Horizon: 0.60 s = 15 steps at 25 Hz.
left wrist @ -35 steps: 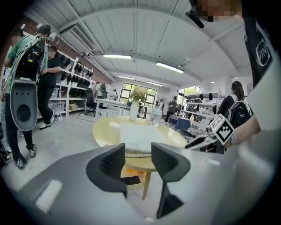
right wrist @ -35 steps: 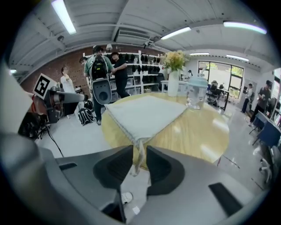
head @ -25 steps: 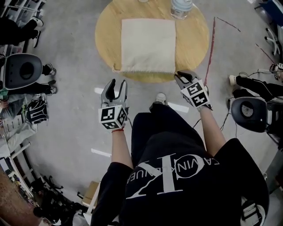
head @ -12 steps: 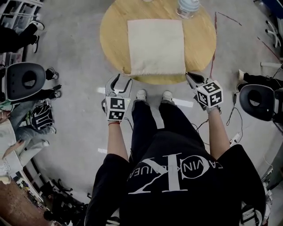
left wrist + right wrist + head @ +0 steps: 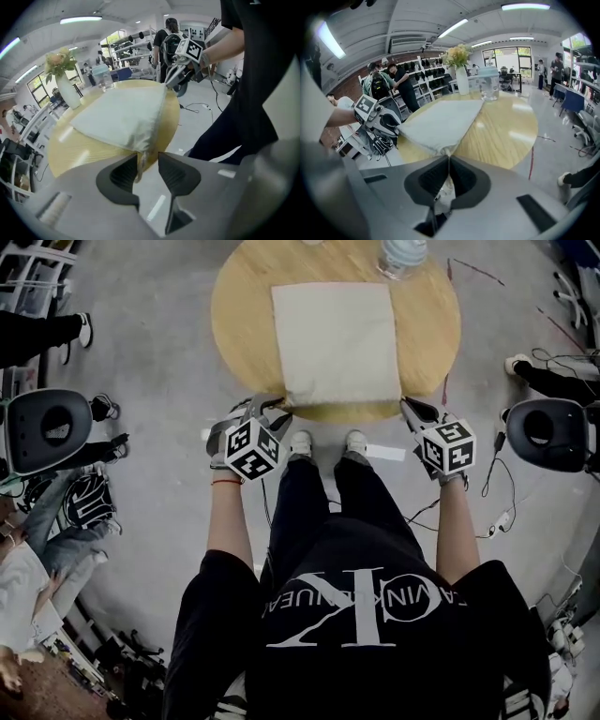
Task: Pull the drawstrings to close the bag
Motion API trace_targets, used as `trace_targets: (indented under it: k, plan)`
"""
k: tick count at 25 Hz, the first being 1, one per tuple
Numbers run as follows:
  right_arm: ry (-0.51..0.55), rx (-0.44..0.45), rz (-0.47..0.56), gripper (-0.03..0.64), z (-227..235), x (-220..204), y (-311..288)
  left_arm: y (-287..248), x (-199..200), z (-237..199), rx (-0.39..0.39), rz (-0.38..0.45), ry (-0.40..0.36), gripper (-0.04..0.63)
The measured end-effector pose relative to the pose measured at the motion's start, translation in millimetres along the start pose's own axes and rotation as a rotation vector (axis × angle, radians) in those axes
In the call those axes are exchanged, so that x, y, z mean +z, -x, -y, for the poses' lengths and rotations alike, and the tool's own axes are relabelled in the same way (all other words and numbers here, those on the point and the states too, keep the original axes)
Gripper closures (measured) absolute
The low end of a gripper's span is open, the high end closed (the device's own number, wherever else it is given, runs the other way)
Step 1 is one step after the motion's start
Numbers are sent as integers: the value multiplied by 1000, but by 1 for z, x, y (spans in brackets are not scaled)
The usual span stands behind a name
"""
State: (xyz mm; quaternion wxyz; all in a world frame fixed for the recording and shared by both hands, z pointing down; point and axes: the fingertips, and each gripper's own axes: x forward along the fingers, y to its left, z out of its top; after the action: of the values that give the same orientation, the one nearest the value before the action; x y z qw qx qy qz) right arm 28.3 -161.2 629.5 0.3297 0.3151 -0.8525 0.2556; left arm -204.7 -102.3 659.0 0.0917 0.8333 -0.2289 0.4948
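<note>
Head view: the bag [image 5: 335, 338] lies flat on the round table [image 5: 234, 324] with its mouth at the near edge, and your two grippers sit at its near corners. Your right gripper [image 5: 411, 407] is pressed together on the right cord [image 5: 443, 192] — the right gripper view shows the cord pinched between the pads just below the bag's corner. Your left gripper [image 5: 269, 407] has no hold yet. Its jaws are closing, the left cord [image 5: 139, 165] hangs between them against one pad, and a gap shows on the other side. The bag's mouth looks ungathered, so I judge that no pulling is done.

Judgement: you are in the grasping step, with one side secured. Next, finish the left pinch on the cord alone — not the fabric. Then draw both cords outward and apart, evenly, keeping the bag on the table. An uneven pull could drag the bag off the near edge.
</note>
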Motion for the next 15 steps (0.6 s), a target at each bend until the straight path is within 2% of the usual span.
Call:
trace_targets:
  k: [3,7,9,11,15]
  plan:
    - [-8,-14,4,595,1,-2,3,-1,1,5,-51,-35,-12,451]
    - [9,-50,8,595,6,3,7,0,1,6,-48,-69,-51,513]
    - [39,-77,8,595,7,5,9,3,-4,5,-19,-94,-19,572]
    - [101,-98,2,597,5,10,10,6,-8,-1,24,-95,24,575]
    - [247,-149,-2,597,3,26,10,17,-2,-23,125,-21,161,575]
